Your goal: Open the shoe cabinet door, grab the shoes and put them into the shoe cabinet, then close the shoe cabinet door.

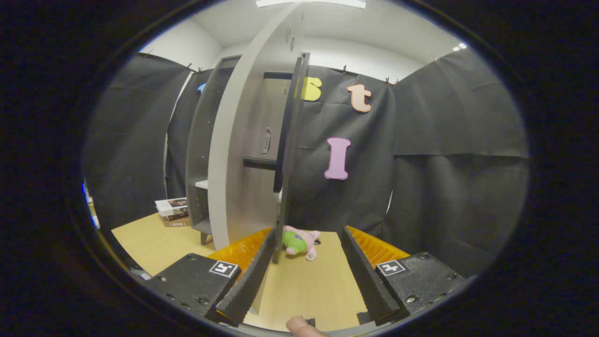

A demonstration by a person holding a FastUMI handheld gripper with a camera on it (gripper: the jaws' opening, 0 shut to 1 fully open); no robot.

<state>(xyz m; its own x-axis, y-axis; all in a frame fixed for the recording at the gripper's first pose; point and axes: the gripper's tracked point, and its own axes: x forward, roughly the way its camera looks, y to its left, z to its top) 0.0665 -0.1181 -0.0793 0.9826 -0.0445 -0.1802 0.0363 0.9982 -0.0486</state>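
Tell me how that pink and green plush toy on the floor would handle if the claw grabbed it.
The plush toy looks soft, so it would probably squash and flop rather than hold shape. It seems light for its size. Lying flat past the cabinet door, it is unlikely to roll. The claw is open, holding nothing.

Pink-and-green plush toy (299, 241) lies on the light wood tabletop (154, 243), lower centre of the frame — small, on its side, details soft. Stack of books (172, 209) at lower left, flat on the same surface, top cover pale. Black cloth (449, 154) hangs behind — creased, clipped along its upper edge. White ceiling above with a bright light strip (311, 3) at top centre.
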